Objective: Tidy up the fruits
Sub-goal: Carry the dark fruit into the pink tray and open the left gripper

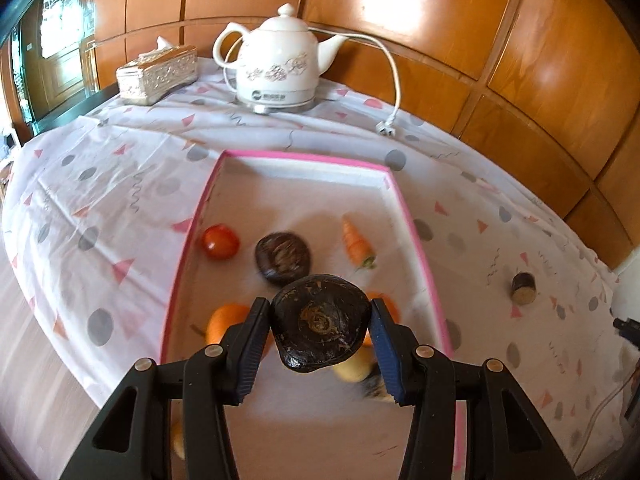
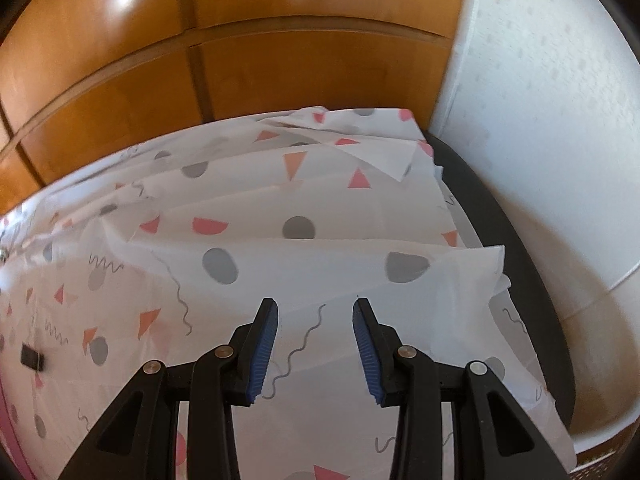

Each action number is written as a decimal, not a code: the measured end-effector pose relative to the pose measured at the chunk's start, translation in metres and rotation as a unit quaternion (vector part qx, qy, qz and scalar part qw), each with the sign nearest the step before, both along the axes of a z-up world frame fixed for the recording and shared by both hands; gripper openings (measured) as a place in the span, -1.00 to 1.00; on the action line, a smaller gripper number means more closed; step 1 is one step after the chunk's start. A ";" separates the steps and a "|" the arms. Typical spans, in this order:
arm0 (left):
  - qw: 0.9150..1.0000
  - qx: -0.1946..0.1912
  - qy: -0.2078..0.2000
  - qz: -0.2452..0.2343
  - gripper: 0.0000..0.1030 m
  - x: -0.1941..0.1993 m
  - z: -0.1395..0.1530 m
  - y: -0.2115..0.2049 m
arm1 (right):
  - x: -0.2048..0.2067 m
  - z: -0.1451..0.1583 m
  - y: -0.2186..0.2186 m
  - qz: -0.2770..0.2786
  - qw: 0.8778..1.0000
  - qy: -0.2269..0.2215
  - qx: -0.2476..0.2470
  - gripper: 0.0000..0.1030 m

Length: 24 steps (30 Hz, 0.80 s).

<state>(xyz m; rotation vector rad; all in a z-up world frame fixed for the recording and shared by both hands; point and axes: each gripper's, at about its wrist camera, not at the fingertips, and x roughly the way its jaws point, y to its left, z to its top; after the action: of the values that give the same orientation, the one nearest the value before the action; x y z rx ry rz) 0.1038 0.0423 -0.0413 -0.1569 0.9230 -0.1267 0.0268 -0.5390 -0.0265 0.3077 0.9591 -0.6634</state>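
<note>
**Dark fruit in the pinch, box filling up**

Now, the left gripper (image 1: pixel 320 316) has a dark, flattish round fruit (image 1: pixel 320 322) clamped between its blue pads, one pad pressed on each side, and it hangs over the near end of the pink-rimmed box (image 1: pixel 394 192). Look inside that box: a tomato (image 1: pixel 220 242) by the left wall, a second dark fruit (image 1: pixel 283 258) mid-floor, a small carrot (image 1: pixel 357 243) toward the right wall, an orange piece (image 1: pixel 224 322) just behind the left finger, more orange peeking past the right finger, and something pale yellow (image 1: pixel 354 366) tucked under the held fruit, too blurred to name. So a good share of the sorting looks done!

What's left? Out on the patterned tablecloth (image 1: pixel 120 184), well apart from the box on its right, sits a short dark stub with a pale cut end (image 1: pixel 524 288) — that one seems yet to be collected, in my reading. The held fruit wants setting down first.

Over on the other side, the right gripper (image 2: pixel 316 344) has its jaws apart with nothing between them, only cloth beneath. The teapot (image 1: pixel 280 64) and tissue box (image 1: pixel 158 74) stand at the far edge, out of the action
</note>
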 end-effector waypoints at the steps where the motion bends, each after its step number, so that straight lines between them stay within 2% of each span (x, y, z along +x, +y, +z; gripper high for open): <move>1: 1.000 0.002 0.000 0.000 -0.02 -0.001 -0.002 0.001 | 0.001 0.000 0.002 0.005 1.000 0.003 -0.004 -0.24; 10: 0.999 0.022 -0.016 -0.017 0.01 -0.020 -0.008 0.002 | 0.011 -0.003 0.016 0.045 0.999 0.010 -0.010 -0.24; 15: 0.999 0.028 -0.017 -0.023 0.01 -0.026 -0.012 -0.001 | 0.020 -0.004 0.040 0.106 0.994 0.005 -0.004 -0.24; 18: 0.999 0.033 -0.017 -0.022 0.02 -0.030 -0.014 -0.001 | 0.029 -0.006 0.058 0.148 0.989 0.008 0.000 -0.24; 22: 0.999 0.045 -0.022 -0.014 0.03 -0.035 -0.013 0.000 | 0.041 -0.009 0.084 0.213 0.977 0.011 0.026 -0.24; 24: 0.998 0.050 -0.028 -0.013 0.09 -0.039 -0.010 0.000 | 0.047 -0.011 0.098 0.241 0.969 0.014 0.044 -0.24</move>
<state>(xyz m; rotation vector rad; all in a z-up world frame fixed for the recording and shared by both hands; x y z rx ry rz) 0.0651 0.0419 -0.0513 -0.0485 0.8734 -0.1090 0.0737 -0.4409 -0.0375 0.1331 1.0432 -0.1796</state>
